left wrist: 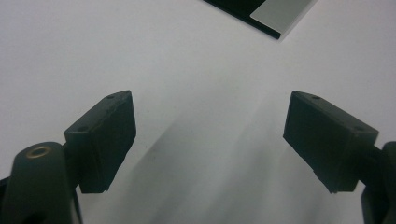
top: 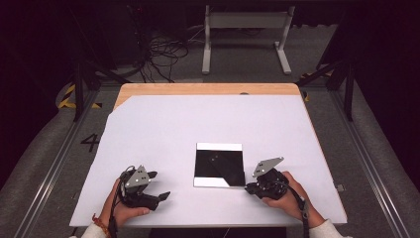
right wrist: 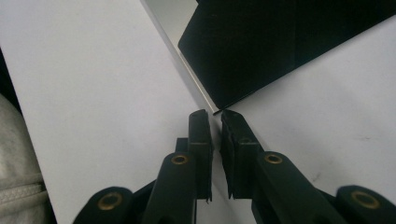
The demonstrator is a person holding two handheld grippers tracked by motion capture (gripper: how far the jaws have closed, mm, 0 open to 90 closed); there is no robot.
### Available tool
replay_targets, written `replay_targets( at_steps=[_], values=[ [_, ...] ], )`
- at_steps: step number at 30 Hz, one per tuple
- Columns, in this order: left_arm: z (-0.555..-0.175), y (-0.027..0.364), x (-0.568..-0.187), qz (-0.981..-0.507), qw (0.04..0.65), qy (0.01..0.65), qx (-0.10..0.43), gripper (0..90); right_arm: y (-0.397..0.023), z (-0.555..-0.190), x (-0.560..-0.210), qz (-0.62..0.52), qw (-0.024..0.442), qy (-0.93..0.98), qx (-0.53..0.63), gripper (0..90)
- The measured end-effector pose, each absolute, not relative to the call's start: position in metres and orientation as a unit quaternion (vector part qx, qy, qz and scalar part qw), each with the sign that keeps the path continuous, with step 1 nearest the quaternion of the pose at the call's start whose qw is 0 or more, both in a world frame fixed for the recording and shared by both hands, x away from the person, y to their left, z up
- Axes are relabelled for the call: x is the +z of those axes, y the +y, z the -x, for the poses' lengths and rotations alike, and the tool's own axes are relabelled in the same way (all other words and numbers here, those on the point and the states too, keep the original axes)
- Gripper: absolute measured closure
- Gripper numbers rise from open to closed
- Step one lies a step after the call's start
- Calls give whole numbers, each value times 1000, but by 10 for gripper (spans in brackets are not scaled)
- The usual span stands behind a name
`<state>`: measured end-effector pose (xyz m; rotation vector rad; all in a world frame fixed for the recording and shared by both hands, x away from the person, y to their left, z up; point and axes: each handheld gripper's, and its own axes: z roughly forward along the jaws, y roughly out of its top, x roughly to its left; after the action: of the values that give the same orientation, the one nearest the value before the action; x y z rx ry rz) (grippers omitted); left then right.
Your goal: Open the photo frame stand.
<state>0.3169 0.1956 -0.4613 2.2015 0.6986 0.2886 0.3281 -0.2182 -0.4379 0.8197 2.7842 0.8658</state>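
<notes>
The left hand-held gripper [top: 157, 186] is held at the near left of the white surface [top: 163, 129], with its jaws set wide and nothing between them. It lies well apart from the work and should be kept there unless a second hold is needed.

The right hand-held gripper [top: 250, 188] is positioned at the near right corner of the black sheet [top: 219, 163]. In the right gripper view its jaws stand nearly closed, a thin gap showing between them, with the corner [right wrist: 218, 110] of the sheet just at their tips. Whether the corner is pinched cannot be told; it appears to be at the tips, not between the pads.

The black sheet lies flat at the middle of the surface, on a pale backing [top: 218, 182] that shows as a strip along its near edge.

For a sound grip, only the top layer should be taken. The pads should be closed on the corner squarely, and the lift should be made slowly so that the backing is left flat.
</notes>
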Motion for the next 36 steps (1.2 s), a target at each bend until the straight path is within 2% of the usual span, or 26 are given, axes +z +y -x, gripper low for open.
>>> replay_targets(
  at_steps=[12,17,29,36],
  values=[
    [-317,191,-463,-875,390,266,109,173,-207,-331,-436,-282,74,921,260,837],
    [-316,190,-463,-875,389,267,107,172,-211,-331,-438,-290,67,913,279,829],
    [-317,188,-464,-878,383,266,107,166,-222,-334,-436,-324,29,878,351,801],
    [-317,187,-465,-879,382,264,103,163,-225,-338,-437,-345,-1,853,391,728]
  ],
)
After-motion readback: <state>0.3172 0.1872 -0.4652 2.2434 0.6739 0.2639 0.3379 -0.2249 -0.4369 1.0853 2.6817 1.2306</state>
